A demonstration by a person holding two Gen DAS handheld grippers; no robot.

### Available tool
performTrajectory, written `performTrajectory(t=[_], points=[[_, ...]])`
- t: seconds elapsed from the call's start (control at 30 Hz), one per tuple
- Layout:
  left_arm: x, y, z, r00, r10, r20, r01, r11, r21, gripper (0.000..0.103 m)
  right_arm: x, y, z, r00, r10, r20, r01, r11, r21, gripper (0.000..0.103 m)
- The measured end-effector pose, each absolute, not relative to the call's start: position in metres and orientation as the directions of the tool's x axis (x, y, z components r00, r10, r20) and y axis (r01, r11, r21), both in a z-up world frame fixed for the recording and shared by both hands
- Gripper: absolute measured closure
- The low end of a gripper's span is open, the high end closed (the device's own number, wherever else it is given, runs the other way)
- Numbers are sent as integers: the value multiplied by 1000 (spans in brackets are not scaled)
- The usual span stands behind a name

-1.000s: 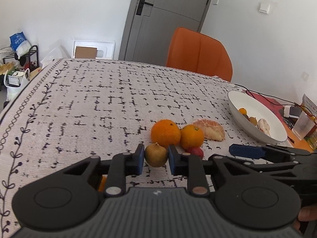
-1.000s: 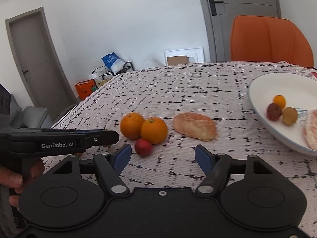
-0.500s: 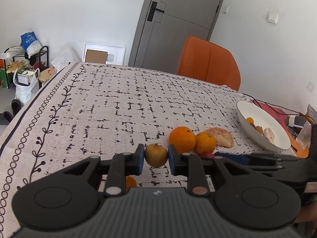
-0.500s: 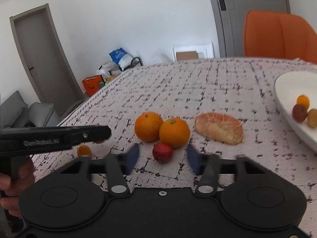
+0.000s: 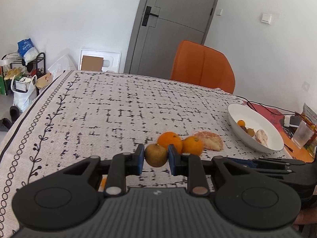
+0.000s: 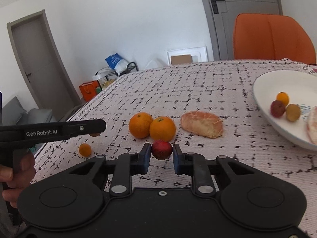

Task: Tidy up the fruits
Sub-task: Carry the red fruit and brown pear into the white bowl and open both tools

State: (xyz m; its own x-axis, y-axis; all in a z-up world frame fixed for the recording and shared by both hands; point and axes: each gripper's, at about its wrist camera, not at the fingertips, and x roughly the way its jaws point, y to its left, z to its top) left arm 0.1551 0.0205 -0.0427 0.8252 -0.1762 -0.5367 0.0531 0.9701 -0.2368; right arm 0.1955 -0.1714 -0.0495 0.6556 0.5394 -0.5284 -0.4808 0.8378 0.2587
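The left gripper (image 5: 156,156) grips a brownish fruit (image 5: 156,155), the right gripper (image 6: 159,155) a red fruit (image 6: 161,149); both jaws should stay clenched while carrying them to the white bowl (image 6: 263,95) near the desk's right edge.

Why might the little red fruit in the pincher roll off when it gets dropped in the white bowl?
The red fruit looks round, so it would probably roll once the right gripper lets go. The white bowl has sloping sides, which should steer it down toward the other small fruits. Its skin looks bumpy rather than slick, so the pads likely hold it without slipping.
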Motion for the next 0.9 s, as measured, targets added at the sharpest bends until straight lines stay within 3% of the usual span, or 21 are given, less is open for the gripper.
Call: performTrajectory(t=[0.9], points=[[168,-46,-31,812,-264,-520,186,963,-197,79,190,-228,-40,745,473,-471,-387,881,273,81]])
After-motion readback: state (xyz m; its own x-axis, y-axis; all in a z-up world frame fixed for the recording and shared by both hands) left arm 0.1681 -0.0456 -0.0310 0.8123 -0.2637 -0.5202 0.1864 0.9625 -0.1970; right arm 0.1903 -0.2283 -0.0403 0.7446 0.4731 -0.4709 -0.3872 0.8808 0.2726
